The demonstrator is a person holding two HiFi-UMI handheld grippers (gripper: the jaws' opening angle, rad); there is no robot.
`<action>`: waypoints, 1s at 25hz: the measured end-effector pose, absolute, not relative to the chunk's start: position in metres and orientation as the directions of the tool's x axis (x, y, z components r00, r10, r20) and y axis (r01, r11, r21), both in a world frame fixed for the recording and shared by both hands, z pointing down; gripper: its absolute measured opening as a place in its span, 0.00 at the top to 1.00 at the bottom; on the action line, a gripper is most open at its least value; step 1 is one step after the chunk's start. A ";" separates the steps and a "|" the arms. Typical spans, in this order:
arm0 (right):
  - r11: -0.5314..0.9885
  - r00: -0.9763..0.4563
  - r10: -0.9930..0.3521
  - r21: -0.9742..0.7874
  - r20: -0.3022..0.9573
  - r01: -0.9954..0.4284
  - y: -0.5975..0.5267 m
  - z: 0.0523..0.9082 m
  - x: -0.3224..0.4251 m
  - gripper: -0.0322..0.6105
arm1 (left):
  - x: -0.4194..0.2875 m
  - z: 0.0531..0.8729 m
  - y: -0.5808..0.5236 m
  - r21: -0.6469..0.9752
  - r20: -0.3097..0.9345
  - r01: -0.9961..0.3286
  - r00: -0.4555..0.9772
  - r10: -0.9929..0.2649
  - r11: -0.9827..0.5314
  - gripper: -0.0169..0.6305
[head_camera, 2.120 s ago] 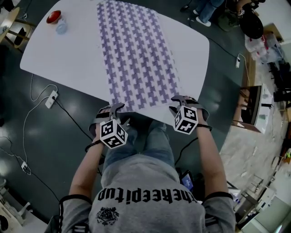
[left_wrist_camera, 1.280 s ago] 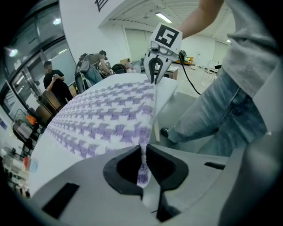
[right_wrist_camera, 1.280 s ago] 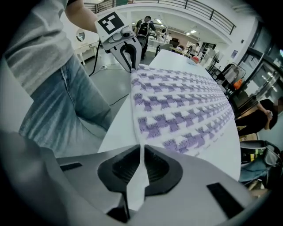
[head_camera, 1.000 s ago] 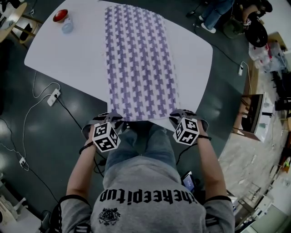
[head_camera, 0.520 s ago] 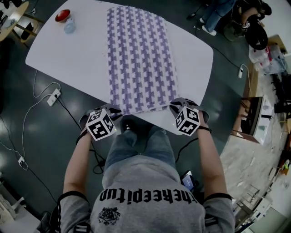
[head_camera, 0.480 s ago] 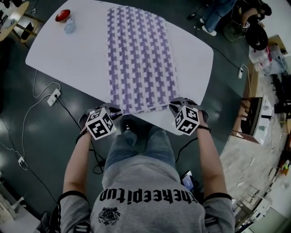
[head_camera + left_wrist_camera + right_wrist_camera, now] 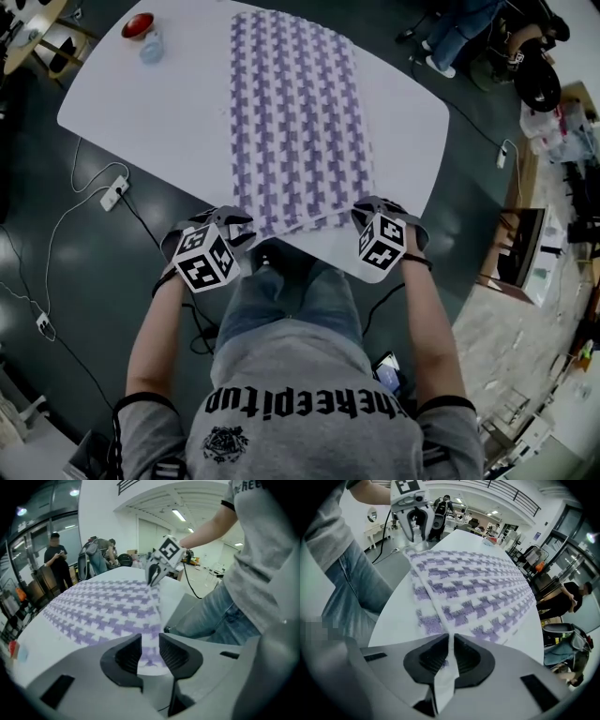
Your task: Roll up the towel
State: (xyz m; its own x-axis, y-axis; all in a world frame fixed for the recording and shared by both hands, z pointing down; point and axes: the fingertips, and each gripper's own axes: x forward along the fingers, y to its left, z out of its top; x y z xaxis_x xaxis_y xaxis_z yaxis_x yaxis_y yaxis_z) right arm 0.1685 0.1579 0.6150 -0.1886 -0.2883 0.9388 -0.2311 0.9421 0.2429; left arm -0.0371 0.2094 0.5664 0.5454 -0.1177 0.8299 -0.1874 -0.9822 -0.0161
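Seen from the head view, the near corners of the towel [image 7: 295, 112] hide under the two marker cubes [image 7: 203, 258]. So do the jaws of the left tool [image 7: 150, 643] (those jaws have just been opening, and the towel's edge shows in the gap with no pad pressing on it) and of the right tool [image 7: 449, 643]. The far side of the counter [image 7: 131, 112] runs off the top of that picture, and the red thing [image 7: 138, 24] and the small pale thing [image 7: 151, 49] on its far corner are too small to tell.
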 end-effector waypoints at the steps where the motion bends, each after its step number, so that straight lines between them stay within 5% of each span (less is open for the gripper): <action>1: 0.942 -0.189 -0.287 0.241 0.939 -0.233 0.158 0.616 0.169 0.90 | -0.031 0.568 0.221 -0.017 0.834 -0.155 0.543 -0.099 -0.988 0.80; 6: 0.943 -0.190 -0.284 0.238 0.940 -0.232 0.158 0.618 0.169 0.90 | -0.027 0.606 0.250 -0.120 0.893 -0.105 0.423 -0.153 -0.987 0.66; 10: 0.944 -0.192 -0.284 0.238 0.939 -0.229 0.159 0.617 0.169 0.90 | -0.043 0.617 0.240 -0.208 0.900 -0.148 0.358 -0.248 -0.967 0.67; 19: 0.933 -0.195 -0.309 0.256 0.931 -0.254 0.156 0.617 0.172 0.90 | -0.072 0.592 0.186 -0.097 0.828 -0.447 0.459 -0.321 -0.889 0.71; 25: 0.905 -0.196 -0.358 0.287 0.913 -0.314 0.144 0.609 0.168 0.90 | -0.085 0.609 0.168 -0.119 0.872 -0.475 0.371 -0.321 -0.872 0.72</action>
State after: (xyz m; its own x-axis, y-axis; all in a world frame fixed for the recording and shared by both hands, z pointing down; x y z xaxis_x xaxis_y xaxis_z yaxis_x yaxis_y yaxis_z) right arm 0.1678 0.1444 0.6090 -0.1958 -0.3576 0.9131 -0.3145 0.9049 0.2869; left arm -0.0854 0.1678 0.6087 0.3708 -0.3205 0.8716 -0.4747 -0.8721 -0.1187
